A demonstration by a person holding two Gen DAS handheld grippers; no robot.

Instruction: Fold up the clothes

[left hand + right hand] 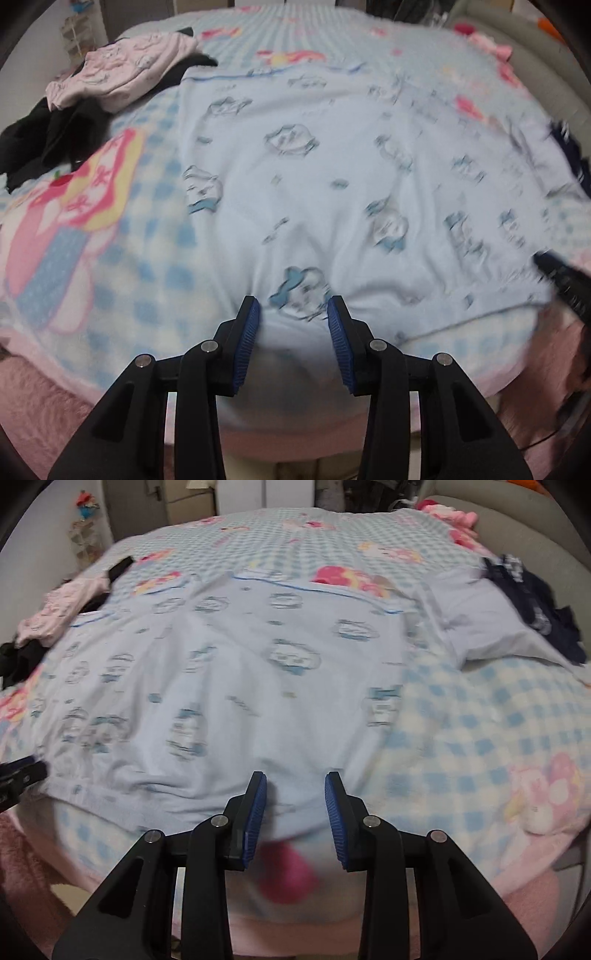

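Observation:
A light blue garment with a cloud print (332,177) lies spread flat on the bed; it also shows in the right wrist view (229,686). My left gripper (293,306) is open, its blue pads either side of the garment's near hem on the left part. My right gripper (295,782) is open over the near hem on the right part. The right gripper's tip shows at the right edge of the left wrist view (565,273), and the left gripper's tip at the left edge of the right wrist view (18,775). Both views are blurred.
A pink printed garment (125,70) lies on black clothes (48,140) at the bed's left. Dark navy clothing (535,605) and a pale pillow (480,624) lie at the right. The blue checked blanket (480,720) covers the bed; a pink fleece edge (37,398) hangs in front.

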